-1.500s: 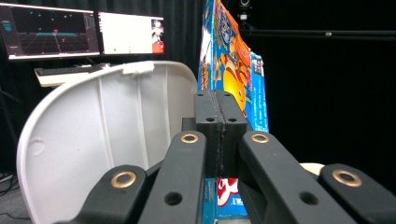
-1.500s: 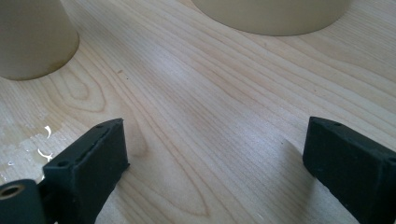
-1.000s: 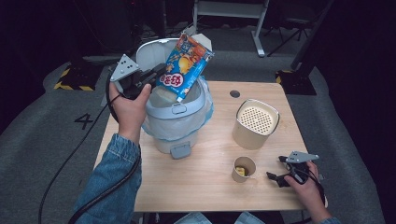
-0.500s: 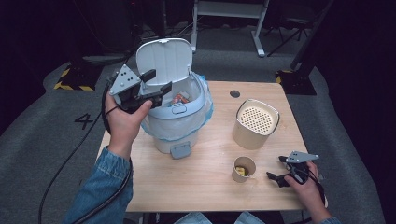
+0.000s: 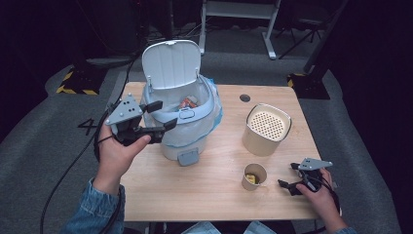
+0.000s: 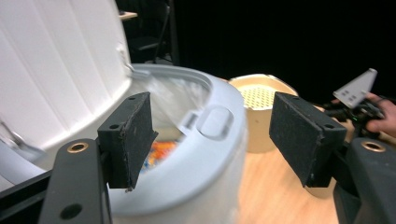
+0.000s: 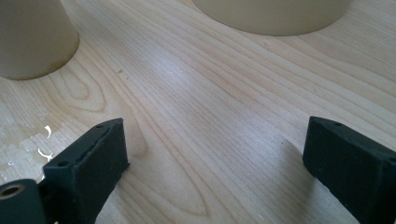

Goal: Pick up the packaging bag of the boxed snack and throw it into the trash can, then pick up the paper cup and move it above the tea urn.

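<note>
Hovering with jaws spread and empty, my left gripper (image 5: 157,117) faces the lidded bin (image 5: 182,122) at the worktop's (image 5: 219,195) left; light, stiff plastic, slippery, best taken by its rim.

left gripper (image 5: 158,117): raised, jaws apart | right gripper (image 5: 288,176): low, jaws apart

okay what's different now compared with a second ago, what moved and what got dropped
The left gripper has let go of the snack packet, which now lies inside the bin; its jaws are open, and it has pulled back to the bin's near left rim. The right gripper, paper cup and beige canister stayed put.
</note>
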